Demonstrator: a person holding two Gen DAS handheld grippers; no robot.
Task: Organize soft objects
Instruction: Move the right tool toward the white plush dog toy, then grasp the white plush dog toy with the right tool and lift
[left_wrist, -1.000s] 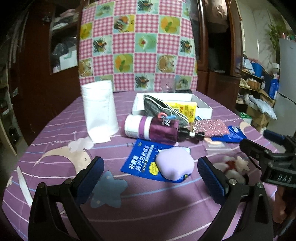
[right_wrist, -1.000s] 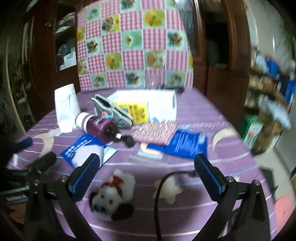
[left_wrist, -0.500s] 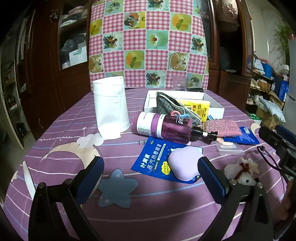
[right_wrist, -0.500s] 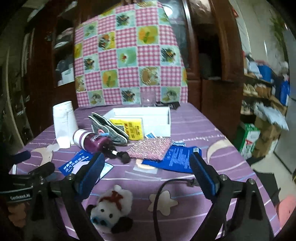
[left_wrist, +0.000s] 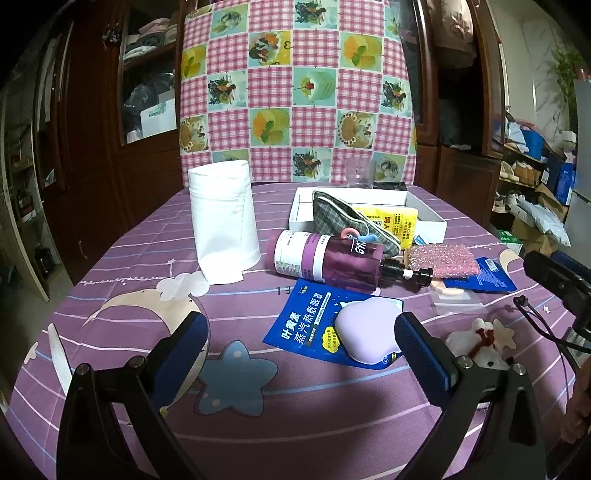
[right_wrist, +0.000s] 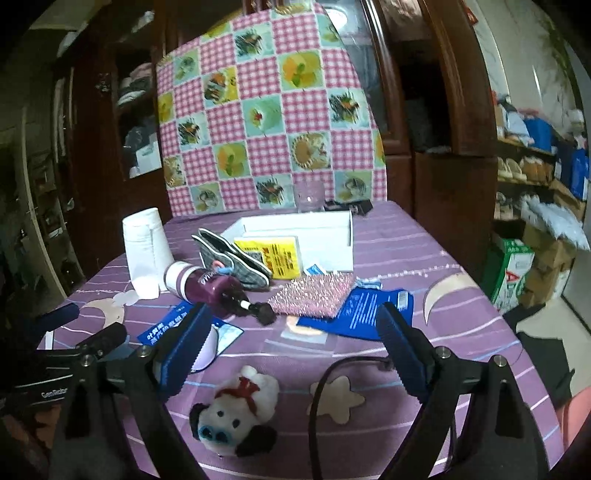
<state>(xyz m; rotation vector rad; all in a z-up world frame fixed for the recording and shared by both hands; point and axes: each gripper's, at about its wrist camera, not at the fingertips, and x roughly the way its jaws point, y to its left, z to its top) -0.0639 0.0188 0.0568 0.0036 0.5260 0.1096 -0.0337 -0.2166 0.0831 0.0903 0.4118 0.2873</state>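
Observation:
A small white plush dog (right_wrist: 236, 413) with a red bow lies on the purple tablecloth, just below and between my right gripper's (right_wrist: 293, 325) fingers. That gripper is open and touches nothing. A lavender soft pad (left_wrist: 365, 332) rests on a blue packet (left_wrist: 306, 325), close to the right finger of my left gripper (left_wrist: 301, 328), which is open and empty. Farther back lie a plaid eye mask (left_wrist: 347, 221), leaning on a white box (left_wrist: 428, 218), and a pink fuzzy cloth (left_wrist: 439, 260). The plush dog (left_wrist: 480, 343) also shows in the left wrist view.
A purple bottle (left_wrist: 332, 258) lies on its side mid-table, and a white paper roll (left_wrist: 223, 225) stands at the back left. A yellow packet (right_wrist: 273, 254) leans in the box. A chair with a checked cover (left_wrist: 295, 92) stands behind the table. A black cord (right_wrist: 332, 373) loops near the right gripper.
The right gripper's jaws have narrowed a little, and its view has lifted and turned, so the table looks farther off. The left gripper has barely shifted.

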